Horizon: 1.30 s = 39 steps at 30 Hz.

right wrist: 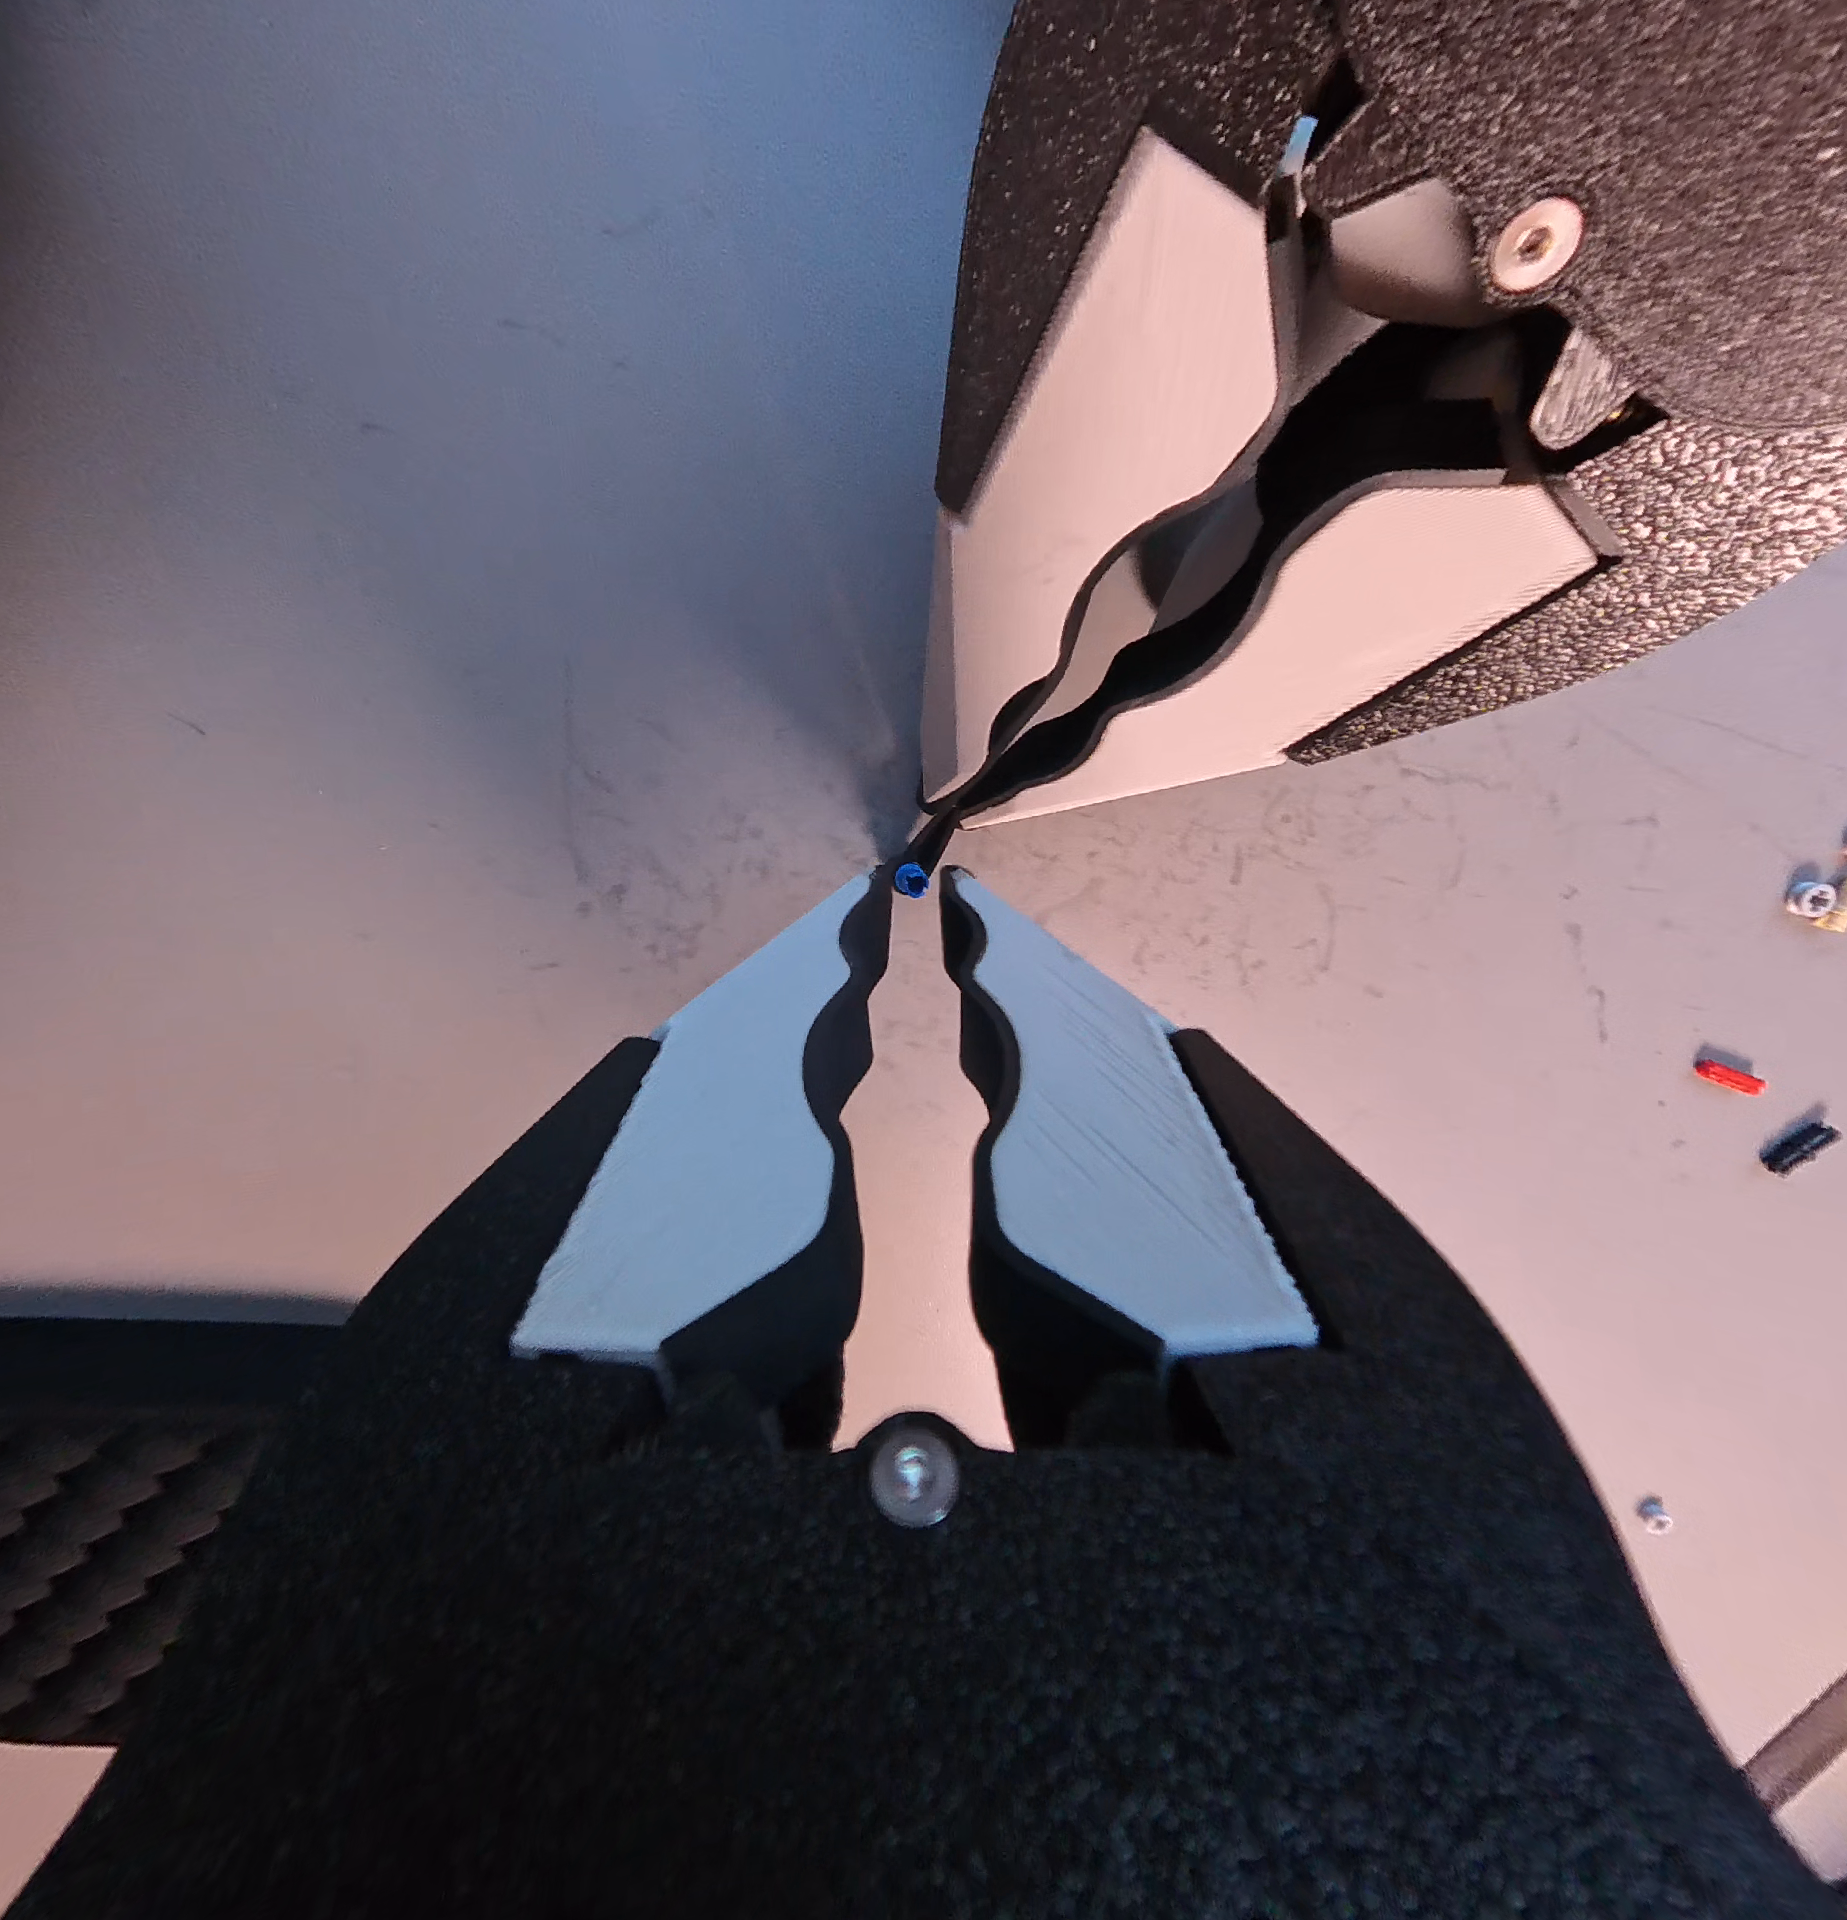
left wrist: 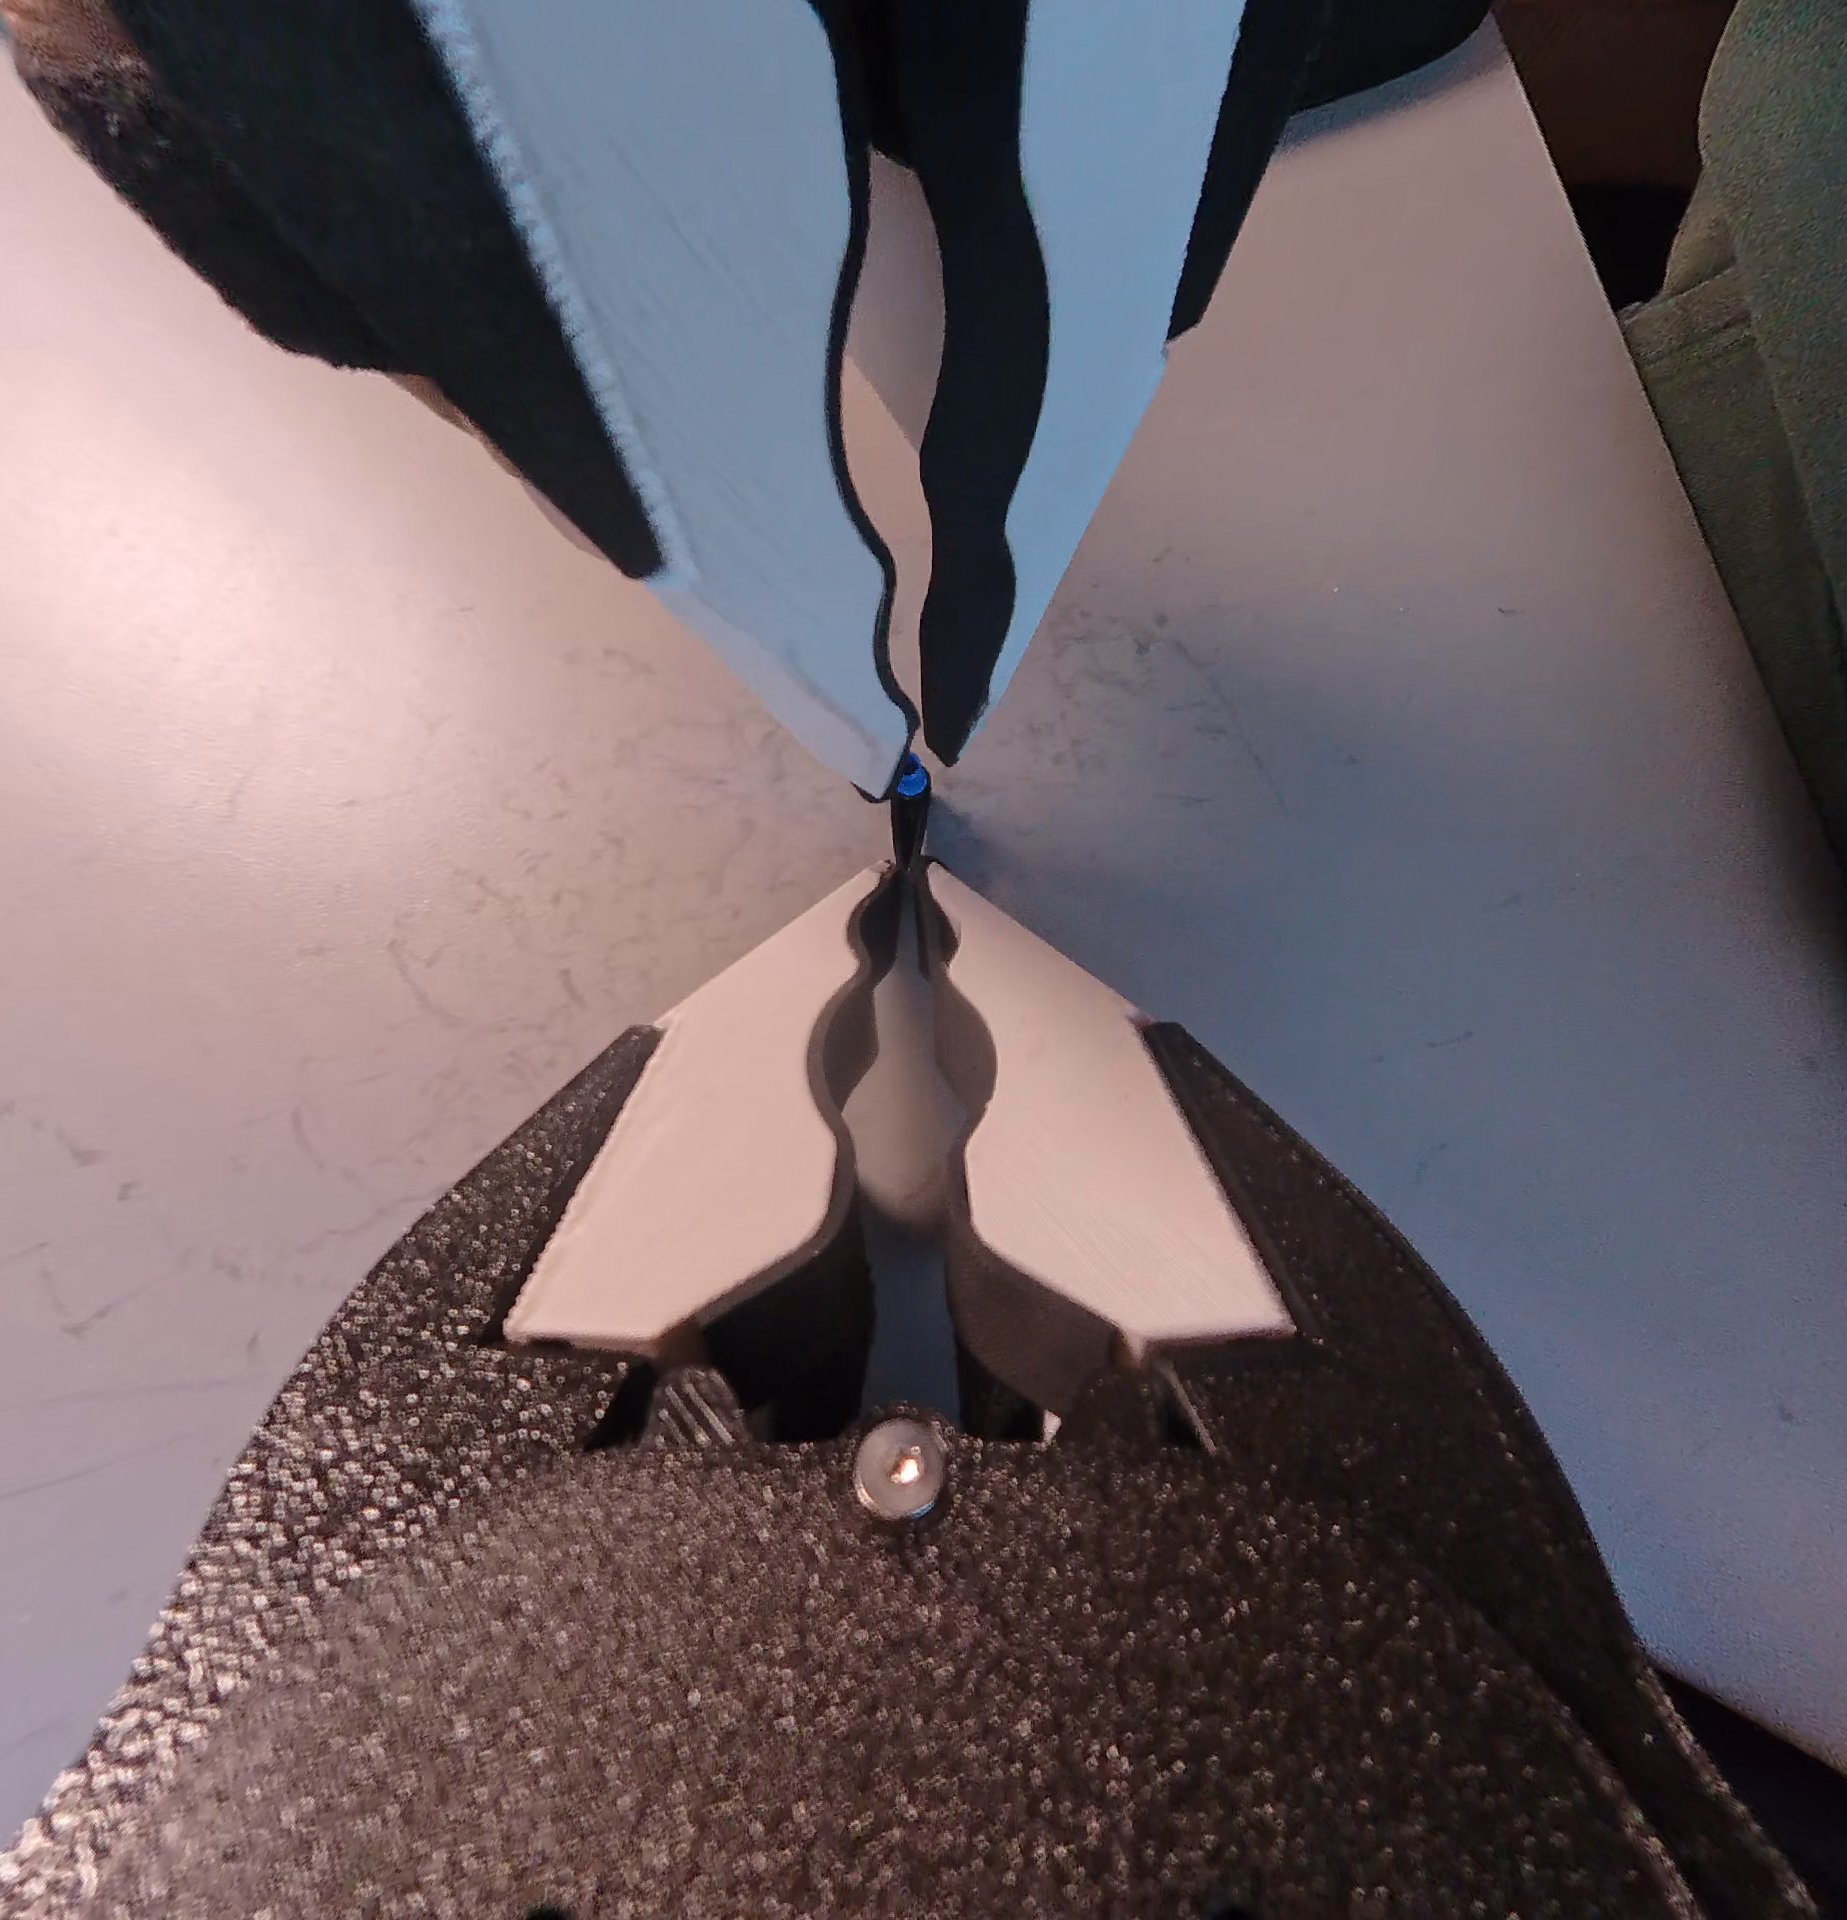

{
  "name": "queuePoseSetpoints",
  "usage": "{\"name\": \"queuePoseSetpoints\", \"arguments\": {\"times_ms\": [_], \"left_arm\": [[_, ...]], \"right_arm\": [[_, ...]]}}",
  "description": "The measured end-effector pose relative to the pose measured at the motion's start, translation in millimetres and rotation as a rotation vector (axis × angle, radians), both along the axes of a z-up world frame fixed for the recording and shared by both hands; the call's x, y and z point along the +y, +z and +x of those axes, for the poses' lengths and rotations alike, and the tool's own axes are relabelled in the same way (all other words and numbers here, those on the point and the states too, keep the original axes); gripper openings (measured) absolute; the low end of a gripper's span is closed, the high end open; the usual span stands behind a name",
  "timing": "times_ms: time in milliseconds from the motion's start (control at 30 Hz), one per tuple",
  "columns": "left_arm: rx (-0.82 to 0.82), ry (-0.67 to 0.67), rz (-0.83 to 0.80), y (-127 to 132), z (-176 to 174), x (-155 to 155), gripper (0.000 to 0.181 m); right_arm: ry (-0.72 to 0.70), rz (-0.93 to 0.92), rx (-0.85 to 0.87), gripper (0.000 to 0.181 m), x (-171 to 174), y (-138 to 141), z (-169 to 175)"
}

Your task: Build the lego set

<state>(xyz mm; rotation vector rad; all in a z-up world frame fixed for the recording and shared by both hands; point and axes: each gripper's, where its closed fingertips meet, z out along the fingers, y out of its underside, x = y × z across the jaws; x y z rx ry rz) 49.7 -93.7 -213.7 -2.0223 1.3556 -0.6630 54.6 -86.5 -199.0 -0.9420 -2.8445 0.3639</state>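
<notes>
Spanning the gap between both tools above the pale bench (left wrist: 275, 831), a thin black axle (left wrist: 906, 831) with a blue tip (left wrist: 911, 777) is clamped by the closed left tool (left wrist: 906, 871); its long axis runs toward the right tool (right wrist: 914, 881), whose fingers are parted around the tip.

Both claws look 3D printed: the left claw (left wrist: 908, 868) has smooth matt grey fingers (left wrist: 732, 1132) on a rough, speckled black body. The counter (right wrist: 379, 623) is smooth matt white, scuffed. The tiny blue pin (right wrist: 911, 881) looks like glossy plastic, and the screw (right wrist: 913, 1481) like shiny metal.
</notes>
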Motion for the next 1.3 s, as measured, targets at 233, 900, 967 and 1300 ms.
{"name": "queuePoseSetpoints", "arguments": {"times_ms": [233, 900, 967, 1300], "left_arm": [[0.002, -0.002, 0.000, -0.3, 0.0, -0.3, 0.001], [0.003, 0.000, 0.008, -0.2, 0.2, -1.2, 0.001], [0.004, -0.003, 0.012, -0.1, 0.2, -1.5, 0.001], [0.031, 0.049, 0.100, 1.3, -2.4, 8.2, 0.005]], "right_arm": [[0.015, 0.005, -0.029, 0.003, -1.1, -5.7, 3.4], [-0.096, -0.012, 0.022, 0.018, -0.8, -8.2, 7.5], [-0.167, -0.078, 0.064, 0.025, -3.5, -9.6, 11.9], [-0.380, -0.188, 0.273, 0.011, -2.2, -11.0, 3.2]]}}
